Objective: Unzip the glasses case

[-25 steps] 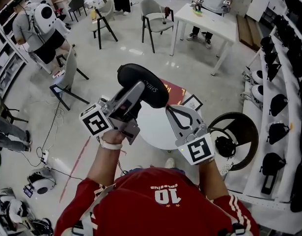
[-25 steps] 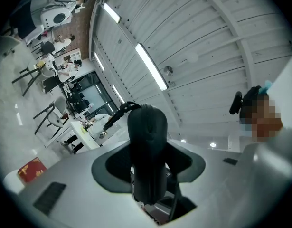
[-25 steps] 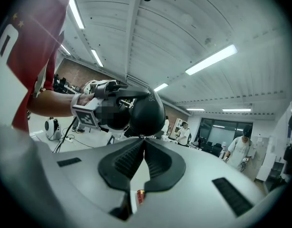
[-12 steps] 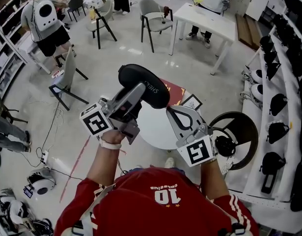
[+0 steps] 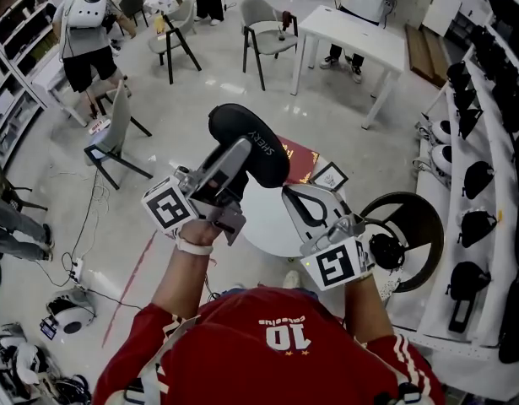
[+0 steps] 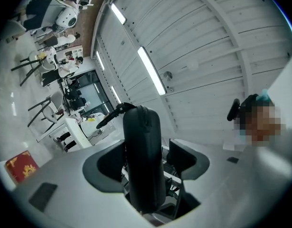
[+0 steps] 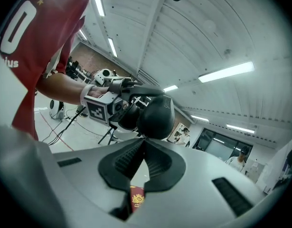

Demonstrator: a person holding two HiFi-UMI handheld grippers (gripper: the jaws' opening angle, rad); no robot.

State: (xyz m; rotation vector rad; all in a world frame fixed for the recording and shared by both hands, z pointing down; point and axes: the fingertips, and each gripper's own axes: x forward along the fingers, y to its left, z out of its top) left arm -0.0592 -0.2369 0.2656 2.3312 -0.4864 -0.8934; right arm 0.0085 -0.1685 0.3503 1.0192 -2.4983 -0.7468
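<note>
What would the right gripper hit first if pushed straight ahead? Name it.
The glasses case: its rounded end sits directly ahead of the right gripper, seemingly very close, though depth is unclear.

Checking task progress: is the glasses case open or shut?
Shut. The glasses case shows as one closed black shell, its halves together with no gap in any view; whether the zip has begun to run cannot be told.

The number 10 is printed on the red shirt point(image 5: 276, 344); white letters beginning "SHER" are seen on the black glasses case point(image 5: 255, 137).
</note>
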